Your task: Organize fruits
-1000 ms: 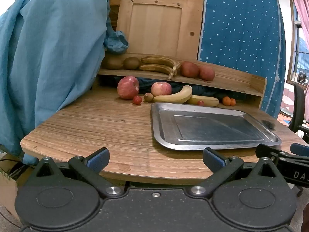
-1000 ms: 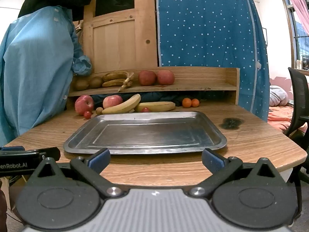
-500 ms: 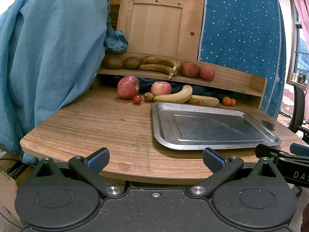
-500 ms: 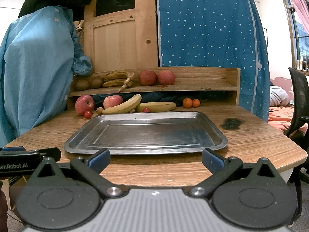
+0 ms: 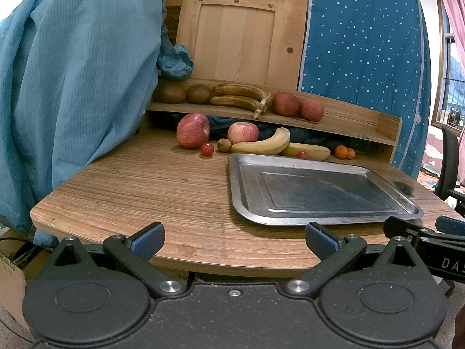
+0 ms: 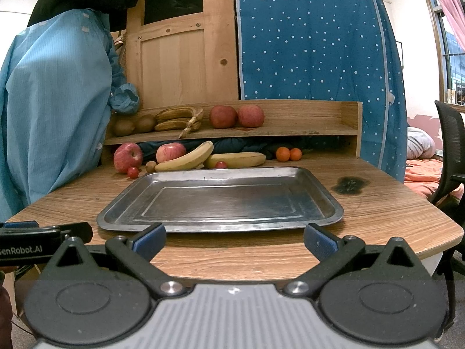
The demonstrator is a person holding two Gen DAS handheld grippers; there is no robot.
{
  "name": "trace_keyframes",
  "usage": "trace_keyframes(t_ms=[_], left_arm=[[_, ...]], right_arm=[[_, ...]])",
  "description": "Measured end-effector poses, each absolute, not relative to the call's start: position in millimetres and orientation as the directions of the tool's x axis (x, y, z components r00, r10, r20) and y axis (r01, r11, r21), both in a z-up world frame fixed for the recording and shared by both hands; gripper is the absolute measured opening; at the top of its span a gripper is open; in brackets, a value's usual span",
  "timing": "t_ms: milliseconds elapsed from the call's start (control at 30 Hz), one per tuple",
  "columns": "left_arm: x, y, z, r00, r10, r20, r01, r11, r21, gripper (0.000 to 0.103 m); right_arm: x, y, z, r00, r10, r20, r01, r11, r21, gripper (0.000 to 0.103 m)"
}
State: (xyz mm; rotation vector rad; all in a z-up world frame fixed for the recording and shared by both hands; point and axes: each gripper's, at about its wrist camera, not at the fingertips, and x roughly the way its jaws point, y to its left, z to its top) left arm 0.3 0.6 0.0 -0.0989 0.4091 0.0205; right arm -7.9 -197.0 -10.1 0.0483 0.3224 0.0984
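An empty metal tray (image 5: 250,192) (image 6: 322,192) lies on the wooden table. Behind it lie two red apples (image 5: 193,130) (image 6: 128,157), two yellow bananas (image 5: 264,145) (image 6: 186,160), cherry tomatoes (image 5: 207,149), a small kiwi (image 5: 224,144) and two small oranges (image 5: 341,151) (image 6: 283,154). The shelf above holds kiwis (image 5: 198,94), brown bananas (image 5: 238,96) and two apples (image 5: 286,104) (image 6: 223,117). My left gripper (image 5: 234,238) is open and empty at the table's near edge. My right gripper (image 6: 234,237) is open and empty in front of the tray.
A blue garment (image 5: 72,87) hangs at the table's left. A dotted blue curtain (image 6: 314,43) stands behind the shelf. A black office chair (image 6: 449,151) stands at the right. A dark stain (image 6: 350,185) marks the table right of the tray.
Both grippers have edged slightly toward the table; nothing on the table has moved.
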Motion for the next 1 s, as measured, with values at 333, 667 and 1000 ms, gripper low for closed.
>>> trace_keyframes(t_ms=[333, 667, 1000], left_arm=[[0.6, 0.8, 0.0, 0.917, -0.001, -0.399, -0.040, 0.995, -0.093, 0.102], [1.4, 4.4, -0.9, 0.917, 0.001, -0.400, -0.042, 0.995, -0.094, 0.102], [1.6, 4.9, -0.9, 0.917, 0.001, -0.400, -0.042, 0.995, -0.095, 0.102]], right_arm=[[-6.7, -196.6, -10.0, 0.944, 0.104, -0.314, -0.089, 0.994, 0.063, 0.103], [-1.5, -195.6, -13.0, 0.942, 0.108, -0.317, -0.093, 0.994, 0.063, 0.103], [-3.6, -195.4, -11.7, 0.942, 0.108, -0.317, -0.094, 0.994, 0.061, 0.103]])
